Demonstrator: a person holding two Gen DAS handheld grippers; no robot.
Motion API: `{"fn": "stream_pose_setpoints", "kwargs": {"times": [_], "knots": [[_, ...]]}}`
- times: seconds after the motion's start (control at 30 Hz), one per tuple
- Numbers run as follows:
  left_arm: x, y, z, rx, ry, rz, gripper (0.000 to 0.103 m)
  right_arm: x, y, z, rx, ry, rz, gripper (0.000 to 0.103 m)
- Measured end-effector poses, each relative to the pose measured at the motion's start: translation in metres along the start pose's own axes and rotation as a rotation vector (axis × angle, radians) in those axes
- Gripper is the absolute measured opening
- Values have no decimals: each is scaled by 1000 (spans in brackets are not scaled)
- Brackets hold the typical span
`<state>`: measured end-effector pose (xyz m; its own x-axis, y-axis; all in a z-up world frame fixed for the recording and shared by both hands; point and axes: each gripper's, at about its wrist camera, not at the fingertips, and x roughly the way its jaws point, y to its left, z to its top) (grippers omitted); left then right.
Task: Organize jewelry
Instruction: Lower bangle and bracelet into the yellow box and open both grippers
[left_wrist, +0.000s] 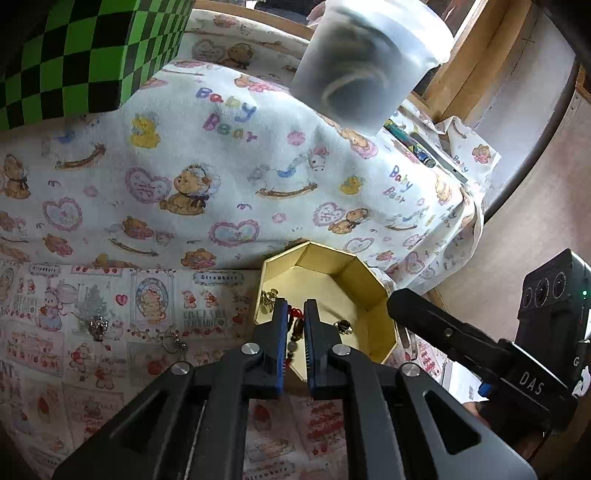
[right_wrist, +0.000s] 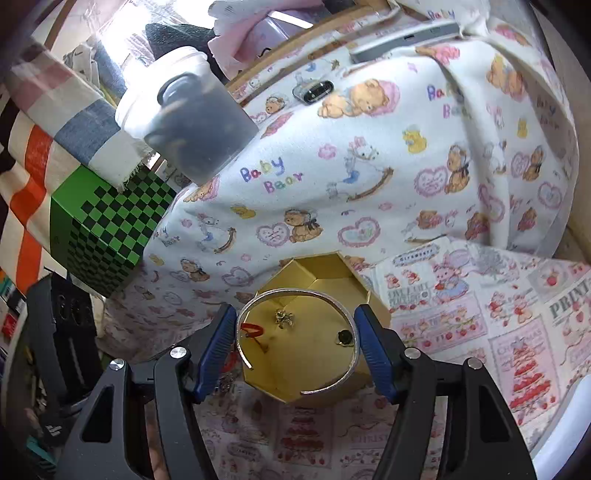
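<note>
My right claw (right_wrist: 297, 332) hangs over the gold box (right_wrist: 334, 271), its blue pads (right_wrist: 216, 347) spread wide around a silver bangle (right_wrist: 295, 293); the open hoop sits level between the two fingers, one pad touching each side, so I read it as held there by its outer edge, with its gap facing back toward me. Through the hoop I see the box floor: a small gold charm (right_wrist: 283, 318) near the middle, a dark-stoned ring (right_wrist: 344, 336) to the right, a red loop (right_wrist: 252, 328) at the left.

My left claw (left_wrist: 295, 332) stands over the near left part of the same box (left_wrist: 373, 280); its jaws are narrow, and a string of dark beads (left_wrist: 296, 330) with a red bit hangs in the slit between them, though I cannot tell whether the pads actually pinch it. A gold cluster (left_wrist: 269, 296) lies just left of that claw inside the box; a ring (left_wrist: 344, 326) lies just right.

Outside the box, on the printed cloth (left_wrist: 110, 350), a silver charm (left_wrist: 98, 326) and a small chain piece (left_wrist: 173, 341) lie well off to the left; a frosted tub (left_wrist: 373, 55) stands far back on the bear blanket (left_wrist: 229, 173).
</note>
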<state>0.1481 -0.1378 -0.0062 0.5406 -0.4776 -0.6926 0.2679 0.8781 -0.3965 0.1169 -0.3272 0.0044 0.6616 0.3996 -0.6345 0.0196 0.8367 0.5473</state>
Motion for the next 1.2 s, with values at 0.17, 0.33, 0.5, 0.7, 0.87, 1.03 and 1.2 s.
{"fn": "stream_pose_setpoints", "kwargs": {"times": [0.17,0.33,0.5,0.7,0.87,1.03,1.2], "knots": [[-3,1,-3,-11,-24,-31,11,1,2,0,-10,2,-7,68],[-12,-2,-3,25,-57,-17,24,-1,1,-1,2,0,7,68],[-24,-3,0,43,-94,-16,42,-4,-1,0,-6,-12,-14,68],[-37,-13,4,83,-124,-3,53,-15,8,-1,-46,-51,-52,68],[-62,-20,1,152,-206,77,66,-27,20,-2,-87,-97,-92,69],[-99,-11,-4,148,-288,103,81,-40,38,-8,-170,-152,-134,75],[-130,-3,-11,188,-377,196,90,-48,52,-16,-225,-186,-163,82]]}}
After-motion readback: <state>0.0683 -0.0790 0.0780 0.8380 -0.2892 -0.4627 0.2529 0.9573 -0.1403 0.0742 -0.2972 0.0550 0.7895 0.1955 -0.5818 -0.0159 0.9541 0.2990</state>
